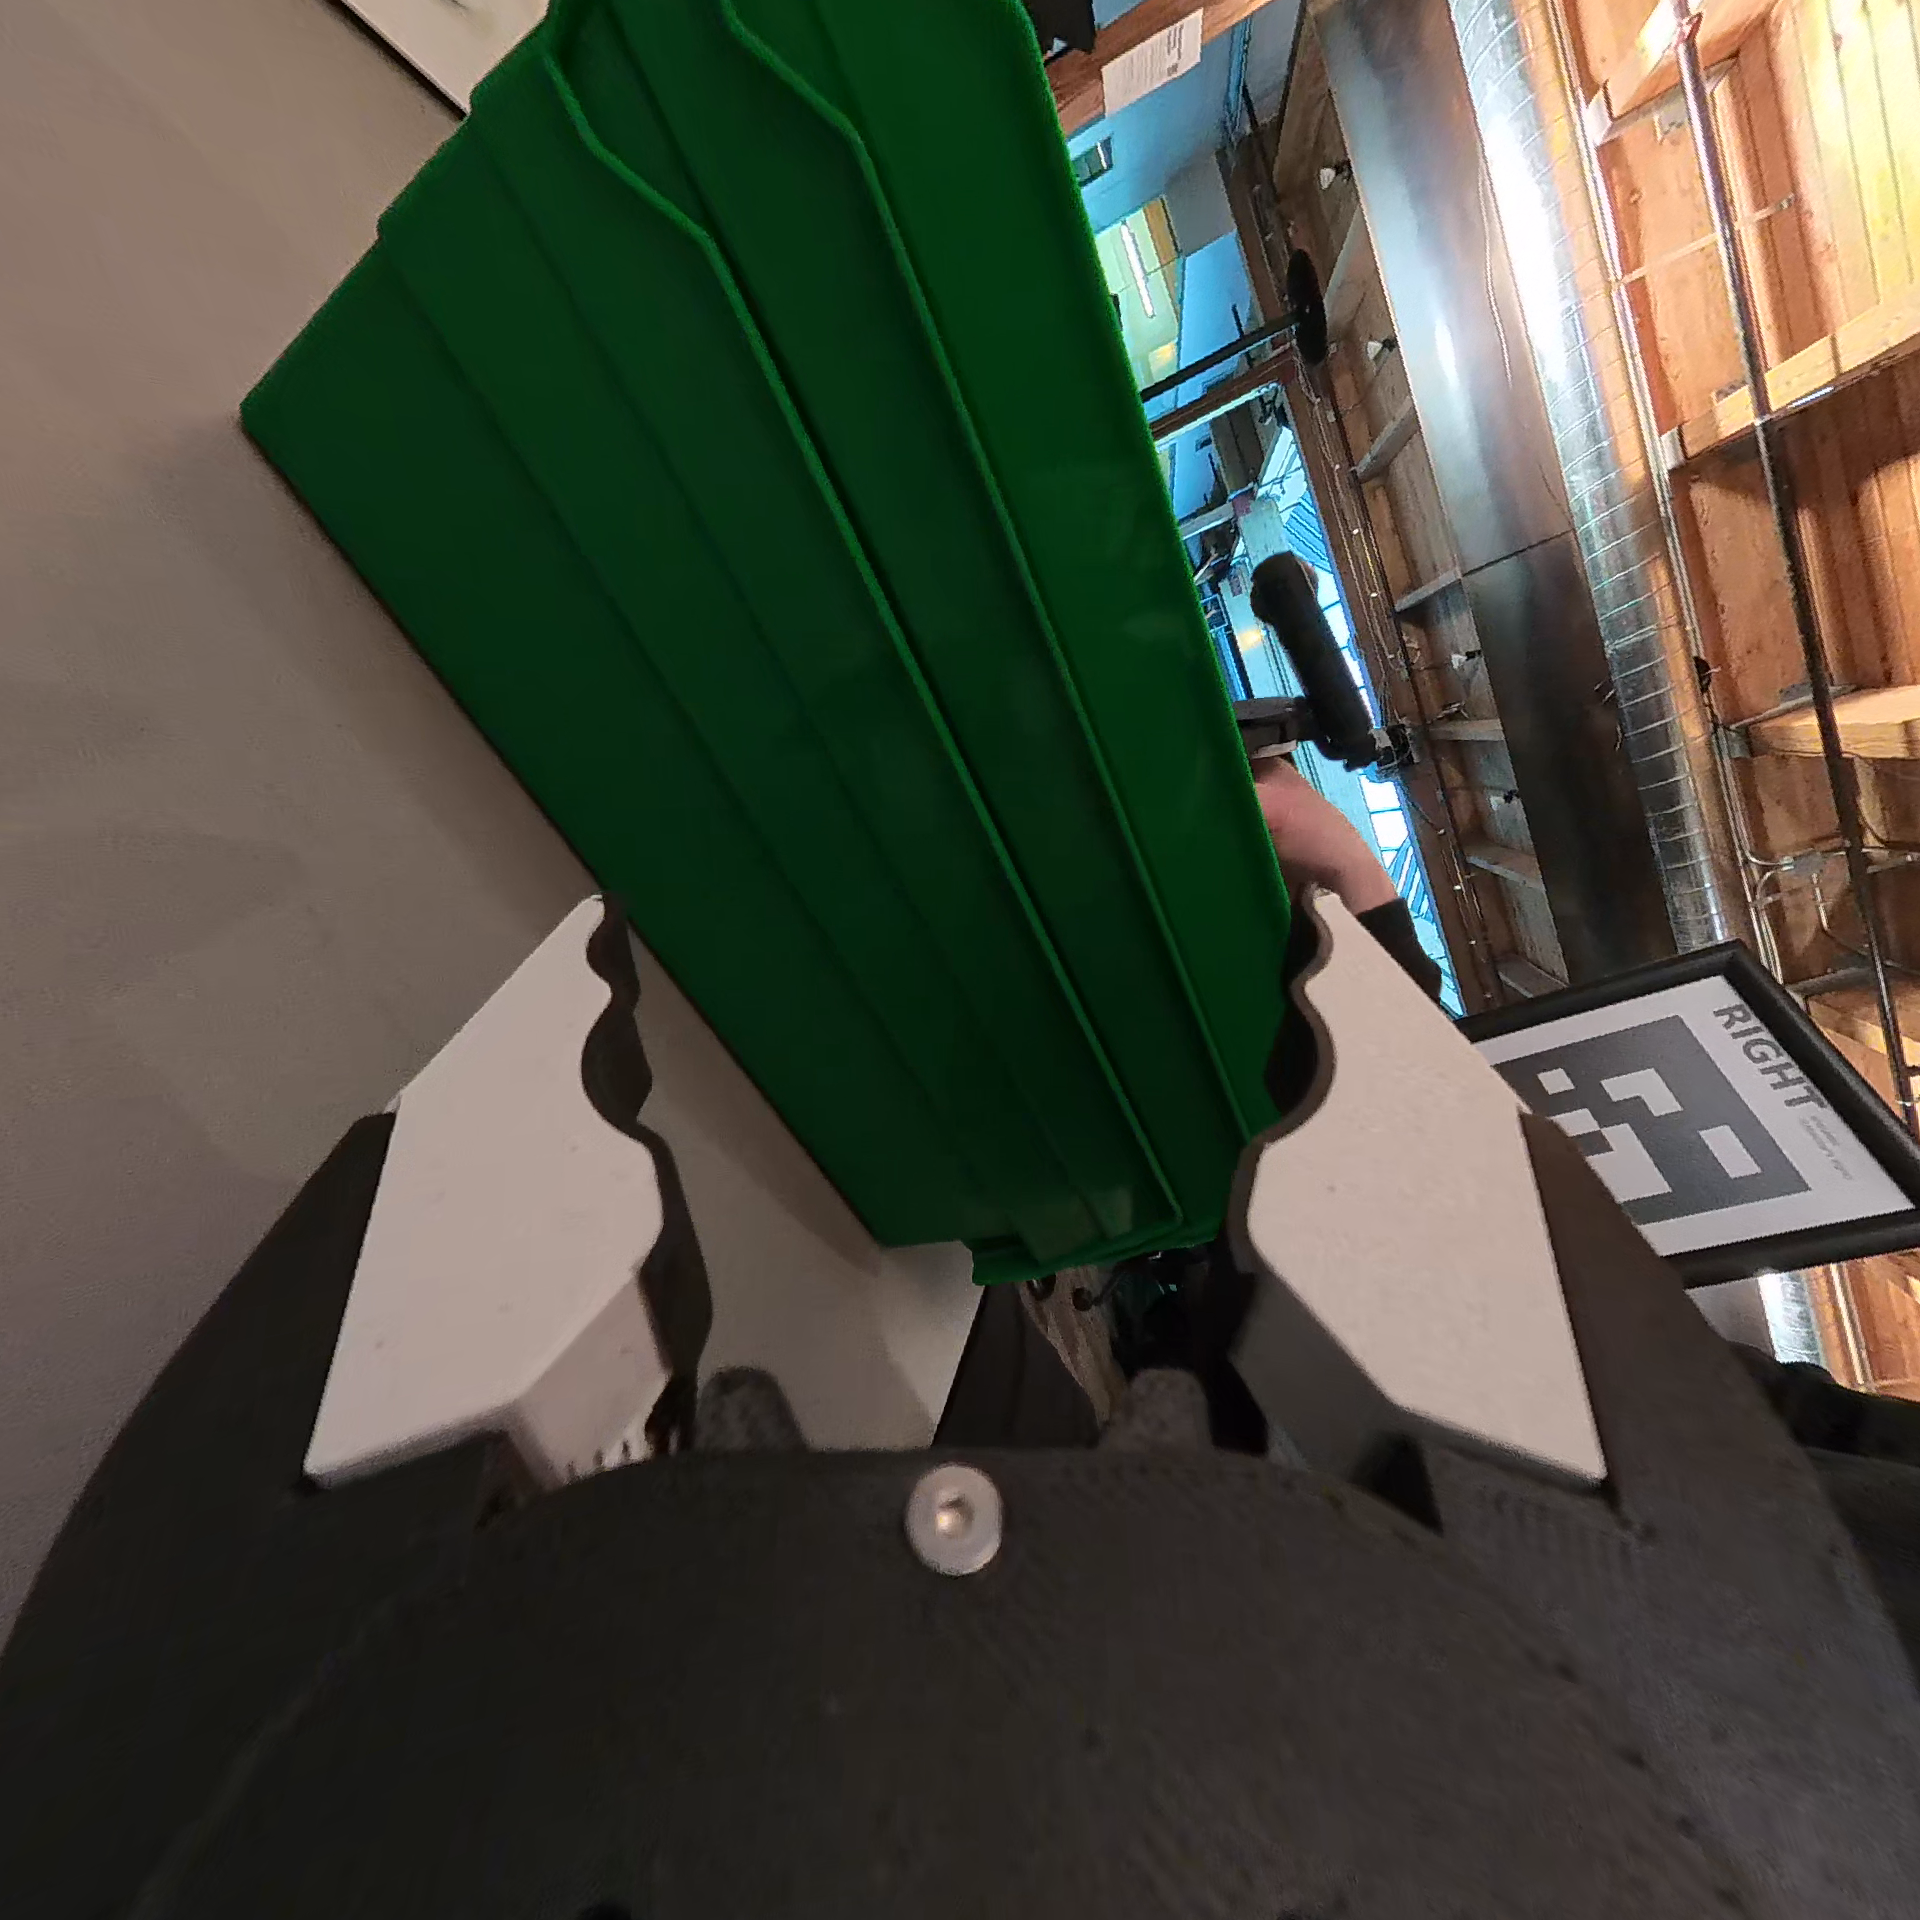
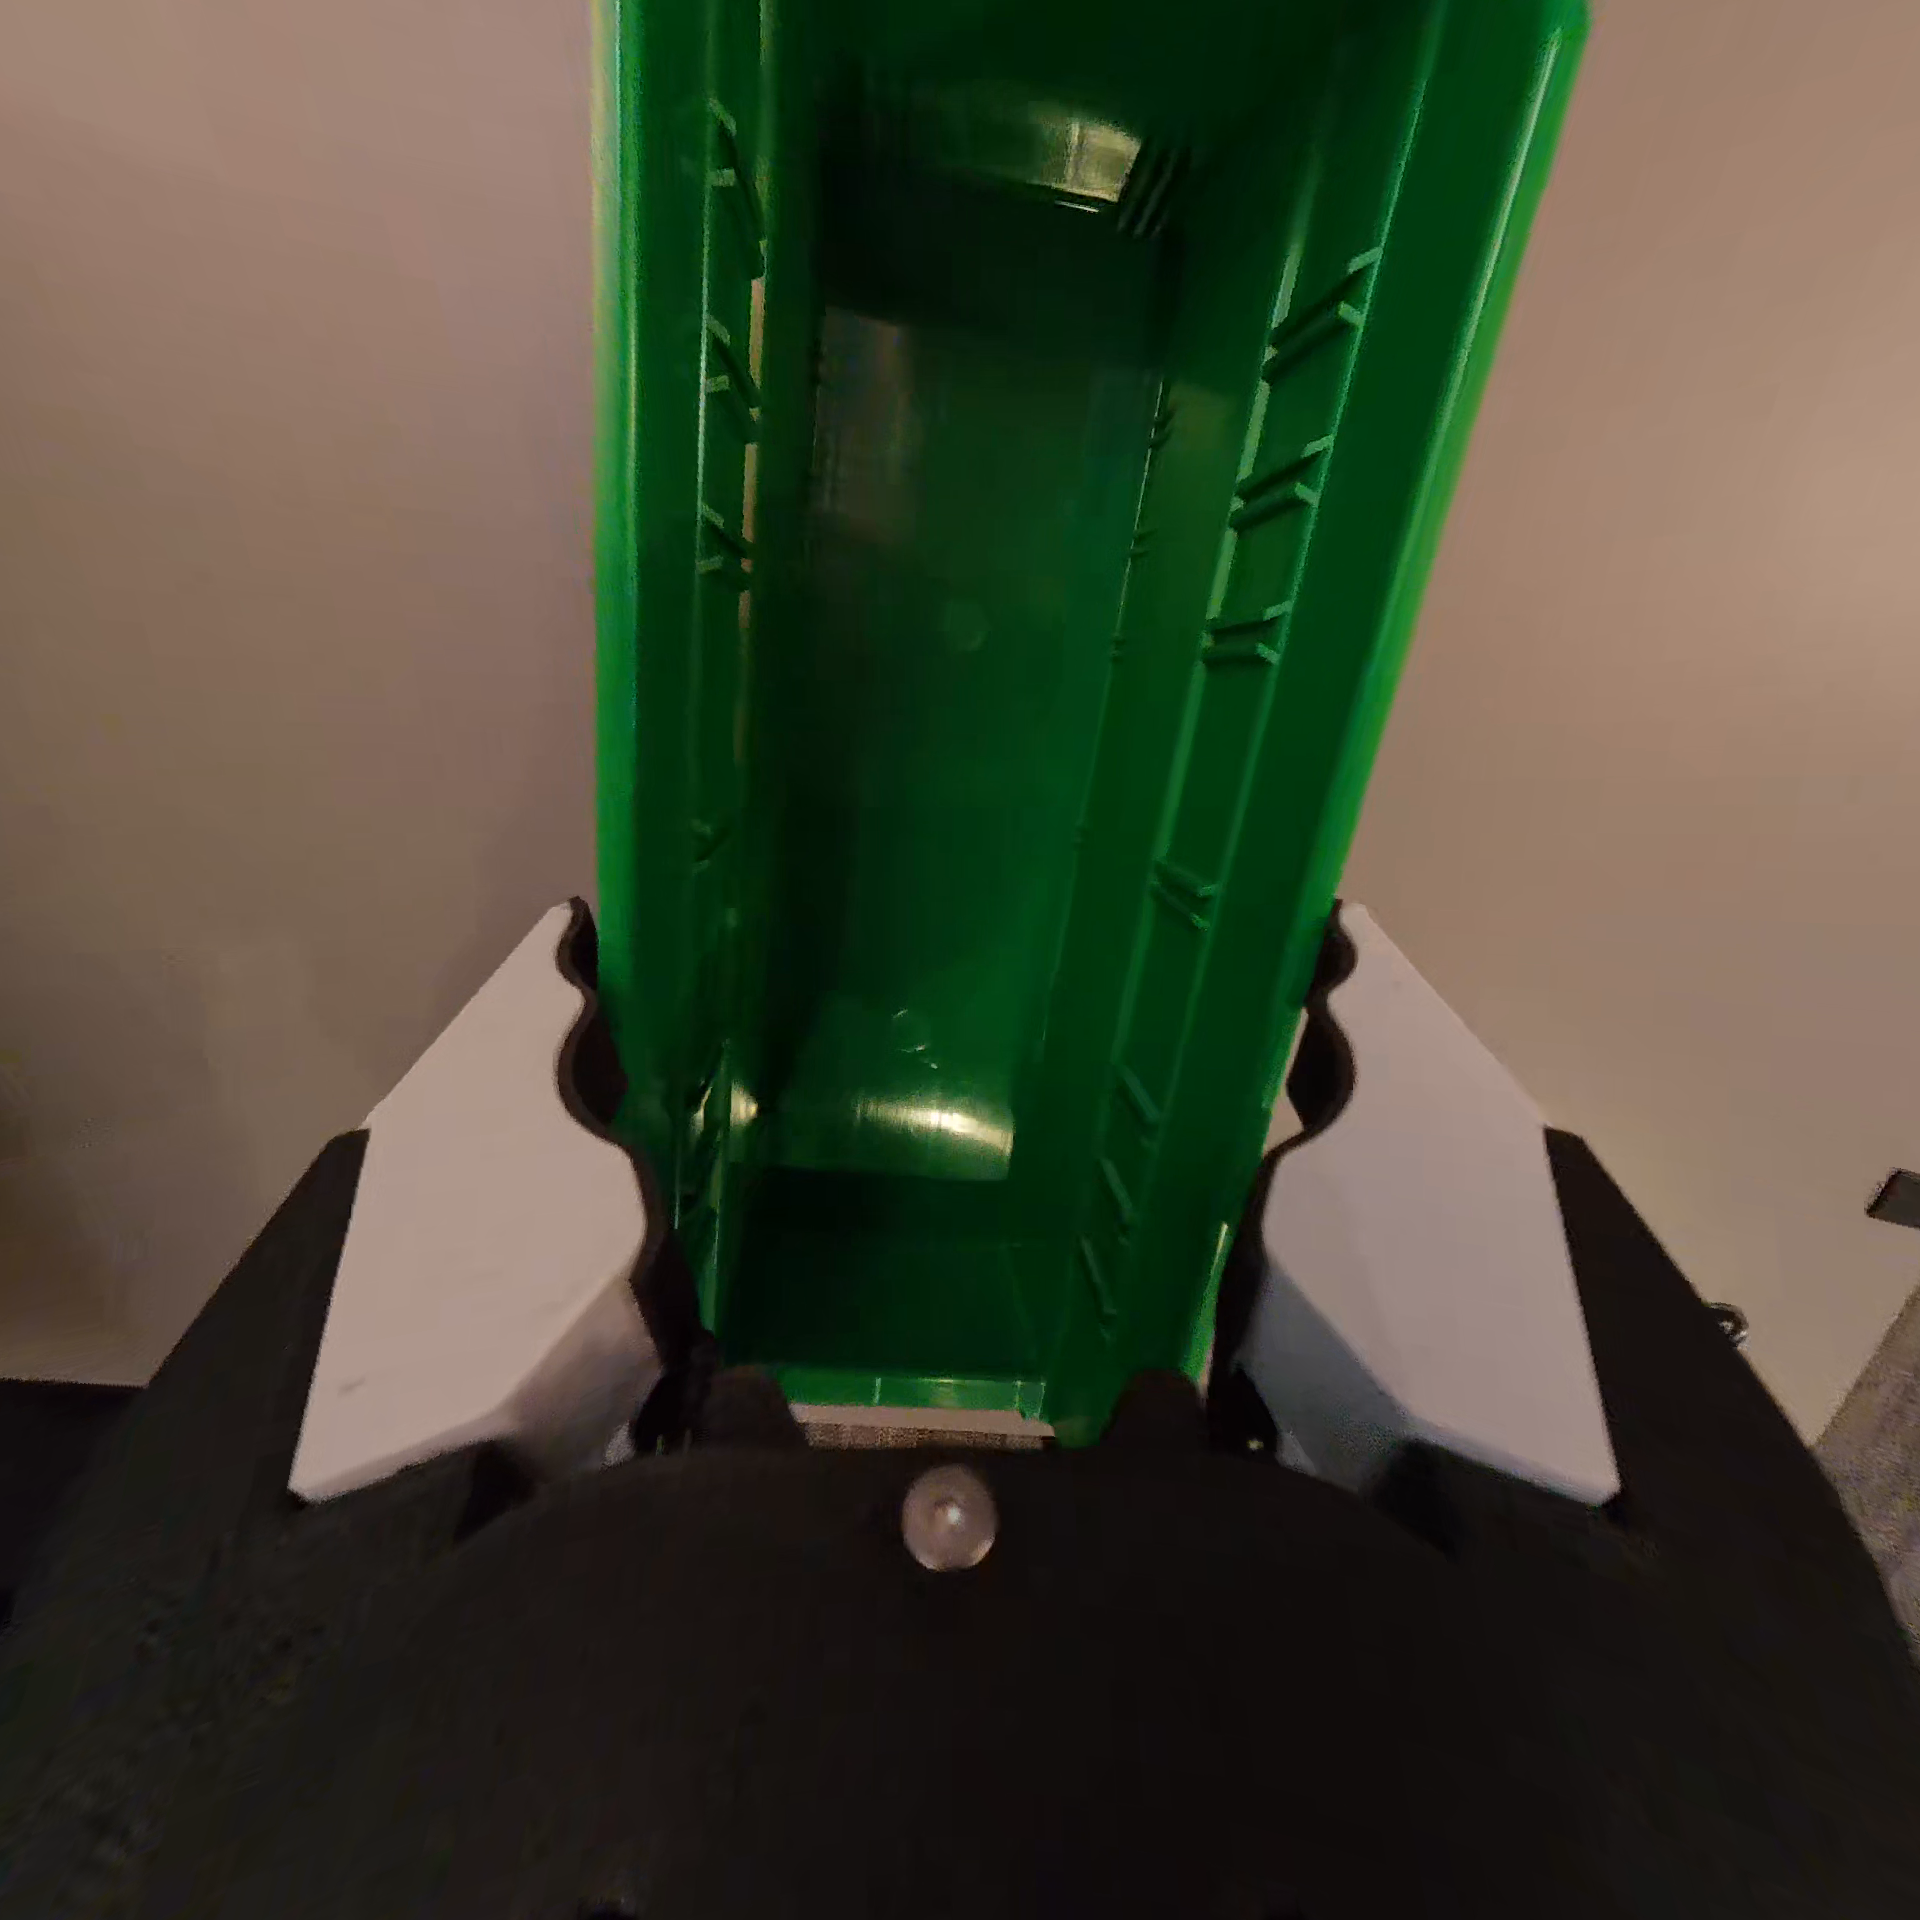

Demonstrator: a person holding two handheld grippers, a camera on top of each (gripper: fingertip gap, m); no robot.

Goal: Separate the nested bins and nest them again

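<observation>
In the left wrist view a stack of nested green bins (image 1: 779,623) shows from the side as several stepped layers, tilted across the view. My left gripper (image 1: 956,925) spans the stack: the right finger presses its rim edge and the left fingertip (image 1: 608,935) meets its bottom edge. In the right wrist view I look into the open top of the green bins (image 2: 956,727), with ribbed rims of nested layers along both sides. My right gripper (image 2: 956,925) is shut across the near end, and both fingers touch the outer walls.
A pale flat surface (image 1: 156,727) lies behind the bins, also in the right wrist view (image 2: 260,520). The right gripper's framed marker plate (image 1: 1683,1122) and a hand (image 1: 1330,842) show past the stack. Wooden beams and a metal duct (image 1: 1507,416) are far off. Grey carpet (image 2: 1870,1455) is at the lower right.
</observation>
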